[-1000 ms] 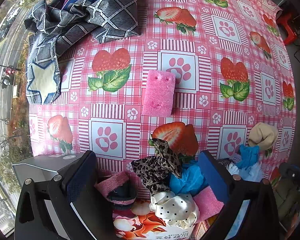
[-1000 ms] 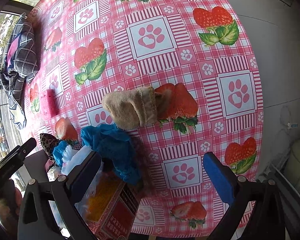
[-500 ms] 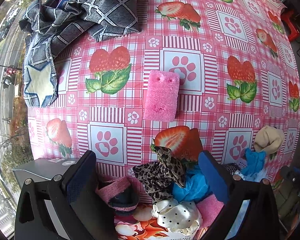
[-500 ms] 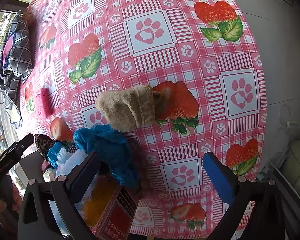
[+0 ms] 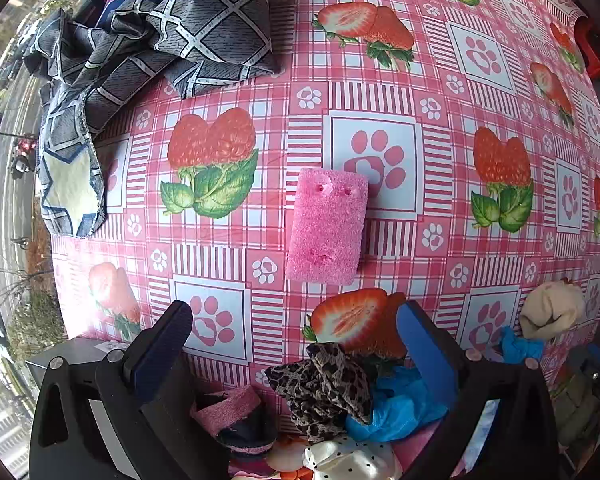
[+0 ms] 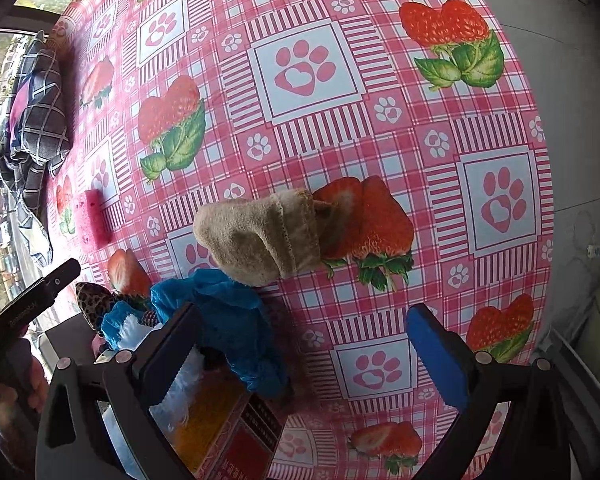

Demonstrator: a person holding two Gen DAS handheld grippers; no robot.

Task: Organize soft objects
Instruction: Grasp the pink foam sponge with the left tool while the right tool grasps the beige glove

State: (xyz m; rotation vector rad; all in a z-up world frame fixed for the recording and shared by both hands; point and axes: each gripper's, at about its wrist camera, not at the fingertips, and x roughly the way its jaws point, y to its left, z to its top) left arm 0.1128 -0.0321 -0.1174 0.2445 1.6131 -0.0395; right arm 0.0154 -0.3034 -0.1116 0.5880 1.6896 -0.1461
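While poised low over the near edge of the tabletop [image 5: 440, 92], held the left hand-held gripper [image 5: 292, 316] level and aimed forward, blue-padded fingers spread wide with nothing between them. Gripped from below by a person's hand [image 6: 16, 392], seen at the lower left of the right wrist view. Carried the right hand-held gripper [image 6: 302, 312] in much the same pose, also gaping wide and empty, tilted down towards the patterned cloth.

Faced a pink sponge [image 5: 327, 226] straight ahead of the left fingers, lying flat and alone on the tabletop. Ran its long axis away from the camera, leaning slightly to the right, with the end bearing two small holes farthest off.

Found a beige sock [image 6: 260, 236] ahead of the right fingers, resting on a printed strawberry. Lay with its long axis across the view, rounded end to the left and hemmed opening to the right. Touched a crumpled blue cloth [image 6: 228, 312] at its lower left.

Saw the blue cloth spilling over a printed cardboard box [image 6: 240, 432] under the left finger of the right tool. Shared that box with a leopard-print scrunchie [image 5: 324, 384] and a white dotted one [image 5: 348, 460]. Left a dark checked garment [image 5: 160, 32] heaped at the far left, well apart from the sponge.
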